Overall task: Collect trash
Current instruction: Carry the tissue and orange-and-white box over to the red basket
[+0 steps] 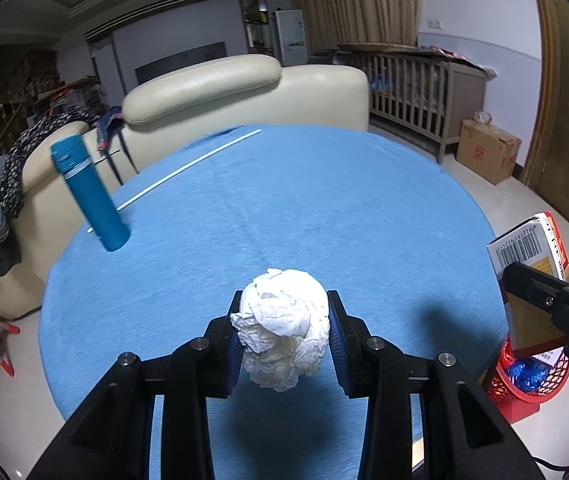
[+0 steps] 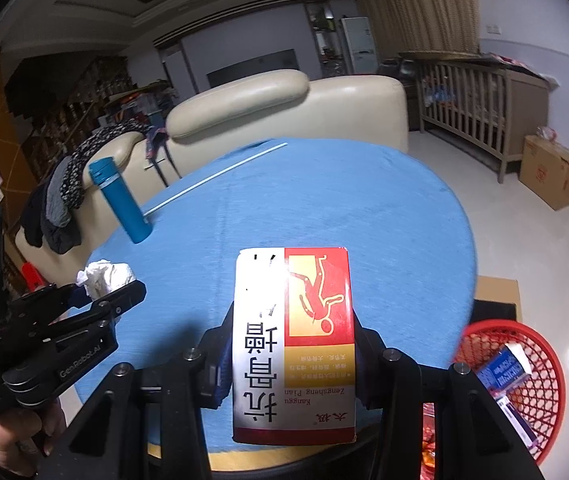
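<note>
Box (image 2: pixel 294 344) lengthwise along right gripper (image 2: pixel 290 328)

One paper ball (image 1: pixel 284 324), one medicine box (image 2: pixel 294 340), one blue bottle (image 1: pixel 90 196), one red basket (image 2: pixel 524 380), one white rod (image 1: pixel 192 164).

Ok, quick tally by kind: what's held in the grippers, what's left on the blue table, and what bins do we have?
Held trash: 2, the crumpled white paper ball and the red-and-white cardboard medicine box.
Left on table: 2, the tall teal flask and the thin white rod.
Bins: 1, the red mesh plastic basket.
Total: 5
</note>
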A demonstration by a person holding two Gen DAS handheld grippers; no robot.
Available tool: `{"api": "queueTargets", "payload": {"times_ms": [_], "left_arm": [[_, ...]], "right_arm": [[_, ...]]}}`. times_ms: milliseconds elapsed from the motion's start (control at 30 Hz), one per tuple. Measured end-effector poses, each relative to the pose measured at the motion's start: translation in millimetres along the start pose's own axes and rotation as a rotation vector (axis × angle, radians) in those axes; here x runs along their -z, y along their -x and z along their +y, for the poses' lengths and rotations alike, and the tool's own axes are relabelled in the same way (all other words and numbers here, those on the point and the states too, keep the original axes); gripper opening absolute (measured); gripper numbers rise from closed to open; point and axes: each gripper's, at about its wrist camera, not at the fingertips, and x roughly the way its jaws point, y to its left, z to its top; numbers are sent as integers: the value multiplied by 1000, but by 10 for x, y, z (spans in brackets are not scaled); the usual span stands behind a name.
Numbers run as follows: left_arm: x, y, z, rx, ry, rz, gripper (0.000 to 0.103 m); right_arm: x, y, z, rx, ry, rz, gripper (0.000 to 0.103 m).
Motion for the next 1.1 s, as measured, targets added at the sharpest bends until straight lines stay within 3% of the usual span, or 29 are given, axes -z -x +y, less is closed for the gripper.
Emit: {"api": "queueTargets", "payload": {"times_ms": [433, 1100], "left_arm": [[-97, -90, -765, 71, -122, 22, 39], [-151, -128, -1613, 165, -239, 43, 39]], "right_arm": [[150, 199, -804, 80, -125, -14, 49], [409, 541, -1740, 219, -268, -29, 49]]}}
